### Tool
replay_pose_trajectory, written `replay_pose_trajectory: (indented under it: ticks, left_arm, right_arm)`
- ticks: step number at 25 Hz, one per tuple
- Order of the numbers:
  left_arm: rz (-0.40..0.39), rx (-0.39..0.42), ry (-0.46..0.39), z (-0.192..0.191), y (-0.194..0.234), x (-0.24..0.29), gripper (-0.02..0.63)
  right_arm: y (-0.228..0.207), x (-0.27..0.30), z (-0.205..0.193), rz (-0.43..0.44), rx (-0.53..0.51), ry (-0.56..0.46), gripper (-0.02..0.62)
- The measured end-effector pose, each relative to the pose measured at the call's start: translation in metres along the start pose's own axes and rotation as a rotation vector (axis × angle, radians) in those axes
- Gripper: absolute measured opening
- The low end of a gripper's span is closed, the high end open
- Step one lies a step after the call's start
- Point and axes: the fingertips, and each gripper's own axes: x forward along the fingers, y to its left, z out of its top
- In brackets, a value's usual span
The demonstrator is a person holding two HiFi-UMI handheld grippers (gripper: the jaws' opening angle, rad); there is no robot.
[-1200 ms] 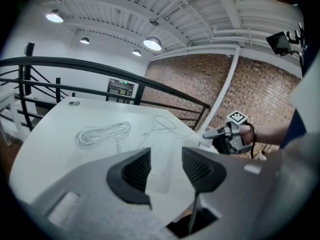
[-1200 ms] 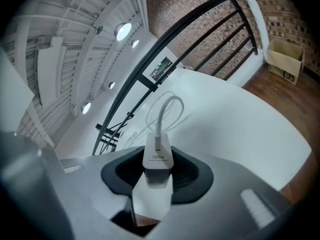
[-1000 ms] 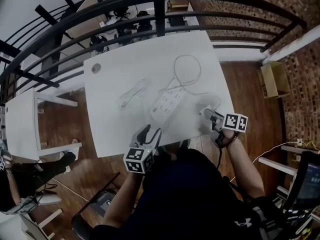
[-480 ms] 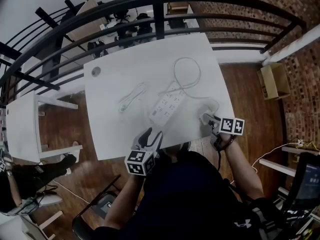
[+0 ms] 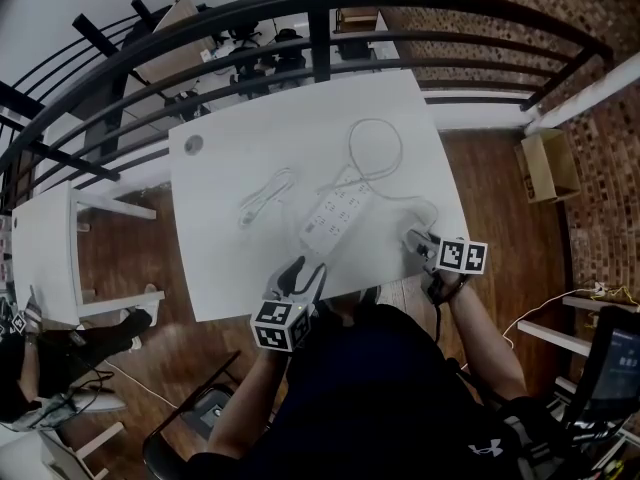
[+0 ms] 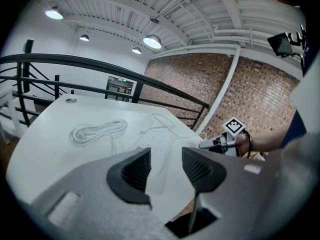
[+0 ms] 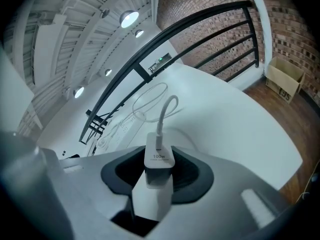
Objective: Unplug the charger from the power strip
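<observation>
The small white plastic charger block [image 7: 159,158], printed "100W", sits clamped in the right tongs [image 7: 159,173] over the white desk's [image 5: 260,138] near right edge, well apart from the long white power strip [image 5: 335,218]; the left tongs [image 6: 166,166] stand apart, holding nothing; a red brick wall [image 5: 600,148] rises at right

Bright overhead ceiling lamps [image 6: 152,41]; strong fisheye bending, dark vignetted corners; near fingers [image 6: 132,171] soft.

The right tongs [image 5: 417,241], clamped on the charger [image 7: 159,159], have drifted slightly nearer the edge of the table [image 5: 250,148].
</observation>
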Motion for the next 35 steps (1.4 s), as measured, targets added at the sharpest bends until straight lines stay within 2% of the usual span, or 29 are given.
replay_pose_trajectory:
  ticks: [7, 12, 15, 18, 21, 24, 28, 30, 33, 35]
  left_arm:
    - [0.002, 0.001, 0.021, 0.000, 0.000, 0.001, 0.196]
    - [-0.002, 0.005, 0.013, 0.003, -0.001, -0.001, 0.196]
    - [-0.003, 0.007, 0.009, 0.003, -0.001, -0.004, 0.196]
    - [-0.001, 0.013, 0.006, 0.004, -0.001, -0.006, 0.196]
    - [0.001, 0.021, 0.001, 0.006, -0.002, -0.009, 0.195]
    - [0.005, 0.029, -0.024, 0.015, -0.007, -0.013, 0.186]
    - [0.000, 0.071, -0.112, 0.046, -0.023, -0.025, 0.132]
    - [-0.025, 0.106, -0.171, 0.068, -0.039, -0.034, 0.083]
    - [-0.068, 0.174, -0.269, 0.106, -0.066, -0.051, 0.006]
    - [-0.086, 0.210, -0.317, 0.127, -0.082, -0.061, 0.006]
  right_arm:
    - [-0.010, 0.000, 0.006, -0.083, -0.032, -0.020, 0.209]
    - [-0.023, -0.011, 0.012, -0.244, -0.151, -0.019, 0.267]
    - [-0.035, -0.021, 0.014, -0.334, -0.208, -0.018, 0.268]
    - [-0.030, -0.032, 0.026, -0.349, -0.220, -0.067, 0.266]
    - [-0.004, -0.046, 0.044, -0.307, -0.251, -0.137, 0.252]
    - [0.037, -0.058, 0.061, -0.229, -0.303, -0.200, 0.227]
    - [0.113, -0.073, 0.071, -0.087, -0.386, -0.262, 0.197]
    - [0.153, -0.083, 0.074, -0.014, -0.427, -0.302, 0.181]
    - [0.208, -0.103, 0.080, 0.100, -0.490, -0.379, 0.053]
    - [0.237, -0.119, 0.083, 0.169, -0.531, -0.430, 0.020]
